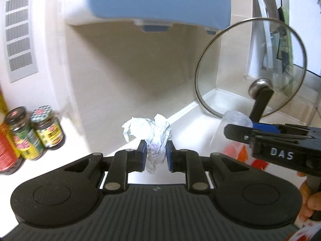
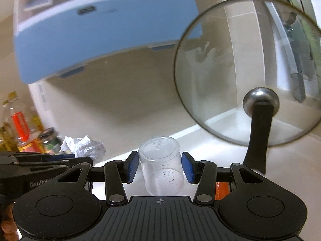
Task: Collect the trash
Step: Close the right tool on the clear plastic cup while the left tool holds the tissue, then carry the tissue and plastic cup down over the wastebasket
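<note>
Above the counter [image 1: 200,108] near its back corner, left gripper [image 1: 156,152] pinches crumpled paper [image 1: 152,132], right gripper [image 2: 159,166] clasps the clear cup [image 2: 162,166]; slick cup may slip if lightly held.

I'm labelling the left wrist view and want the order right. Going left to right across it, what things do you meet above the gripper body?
Sauce jars → crumpled paper pinched in the left gripper → clear plastic cup → right gripper, with the glass lid standing behind it.
</note>
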`<state>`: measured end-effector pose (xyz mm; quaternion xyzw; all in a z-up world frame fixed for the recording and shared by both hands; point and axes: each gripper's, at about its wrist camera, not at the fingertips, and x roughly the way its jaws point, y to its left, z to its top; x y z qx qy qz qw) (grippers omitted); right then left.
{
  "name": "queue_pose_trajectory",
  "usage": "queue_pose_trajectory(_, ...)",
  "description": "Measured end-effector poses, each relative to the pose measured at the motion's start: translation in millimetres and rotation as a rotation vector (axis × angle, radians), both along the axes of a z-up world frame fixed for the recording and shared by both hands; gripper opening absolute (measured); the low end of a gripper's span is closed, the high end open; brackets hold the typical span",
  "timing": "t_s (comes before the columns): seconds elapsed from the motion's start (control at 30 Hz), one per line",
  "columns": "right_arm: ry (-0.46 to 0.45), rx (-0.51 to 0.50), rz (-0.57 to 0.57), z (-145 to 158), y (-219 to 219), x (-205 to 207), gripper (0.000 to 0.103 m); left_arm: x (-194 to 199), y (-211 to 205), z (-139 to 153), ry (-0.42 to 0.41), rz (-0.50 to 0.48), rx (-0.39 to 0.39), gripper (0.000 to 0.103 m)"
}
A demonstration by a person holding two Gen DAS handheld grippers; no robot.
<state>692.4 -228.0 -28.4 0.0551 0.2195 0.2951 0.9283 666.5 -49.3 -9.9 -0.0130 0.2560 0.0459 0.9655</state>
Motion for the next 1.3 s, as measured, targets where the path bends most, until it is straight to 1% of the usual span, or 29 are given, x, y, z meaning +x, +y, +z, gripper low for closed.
queue_pose_trajectory(0.13,0.004,0.014,0.025,5,-3,-42,0.047,-45,11,7,0.001,-0.006,-0.019,0.019)
queue_pose_trajectory(0.27,0.014,0.033,0.047,10,-6,-92,0.047,-98,21,15,-0.015,-0.018,-0.029,0.019)
queue_pose_trajectory(0.37,0.024,0.035,0.054,13,-6,-132,0.047,-137,29,18,-0.014,-0.026,-0.052,0.019)
queue_pose_trajectory(0.63,0.052,0.047,0.076,19,-3,-229,0.047,-242,49,17,0.003,-0.051,-0.079,0.019)
queue_pose_trajectory(0.77,0.068,0.054,0.079,18,0,-274,0.047,-287,55,12,0.020,-0.068,-0.085,0.019)
queue_pose_trajectory(0.93,0.099,0.046,0.091,12,5,-321,0.047,-334,61,0,0.053,-0.090,-0.086,0.019)
queue_pose_trajectory(1.07,0.138,0.033,0.113,3,9,-349,0.047,-363,66,-13,0.094,-0.085,-0.104,0.019)
queue_pose_trajectory(1.3,0.219,-0.016,0.176,-24,15,-377,0.047,-397,67,-35,0.158,-0.046,-0.143,0.019)
